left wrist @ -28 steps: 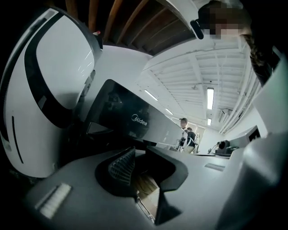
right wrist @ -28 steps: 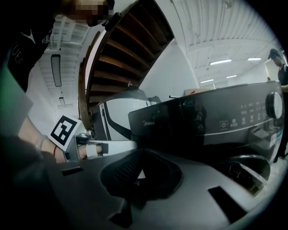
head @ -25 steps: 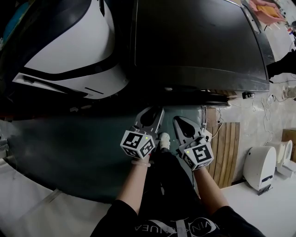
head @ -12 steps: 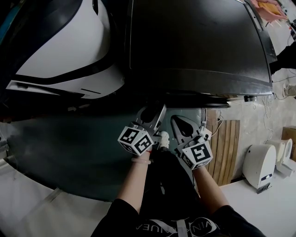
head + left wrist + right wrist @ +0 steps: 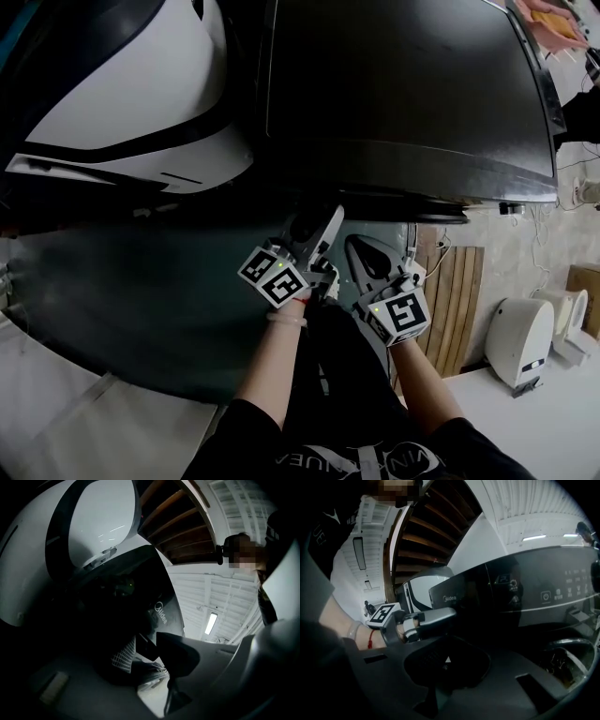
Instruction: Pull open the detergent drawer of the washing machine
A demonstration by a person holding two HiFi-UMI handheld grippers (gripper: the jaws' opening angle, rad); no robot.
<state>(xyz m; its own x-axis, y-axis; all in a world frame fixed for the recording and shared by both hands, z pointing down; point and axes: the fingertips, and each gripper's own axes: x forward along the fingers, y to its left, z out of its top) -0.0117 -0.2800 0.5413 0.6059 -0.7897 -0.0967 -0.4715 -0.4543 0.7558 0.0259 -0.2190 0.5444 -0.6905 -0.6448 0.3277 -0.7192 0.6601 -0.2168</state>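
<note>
The dark washing machine [image 5: 403,84] fills the top of the head view; its glossy front with logo [image 5: 449,600] and power button [image 5: 545,596] shows in the right gripper view. The drawer's front is lost in the dark, so I cannot tell how far out it stands. My left gripper [image 5: 317,223] is rolled onto its side below the machine's front edge. Its jaws have just been opening and stand apart [image 5: 147,660], with light and nothing solid between them. It also reaches toward the logo panel [image 5: 426,618]. My right gripper [image 5: 364,248] hangs just right of it, pads together [image 5: 447,660].
A white-and-black appliance [image 5: 122,103] stands to the left of the machine. Wooden slats [image 5: 459,291] and a white floor device [image 5: 525,337] lie to the right. A drum rim [image 5: 567,658] shows low right. A person [image 5: 243,550] stands in the background.
The left gripper has rolled from lying flat onto its edge and shifted slightly toward the machine's front; its jaws have spread. The right gripper has stayed put.
</note>
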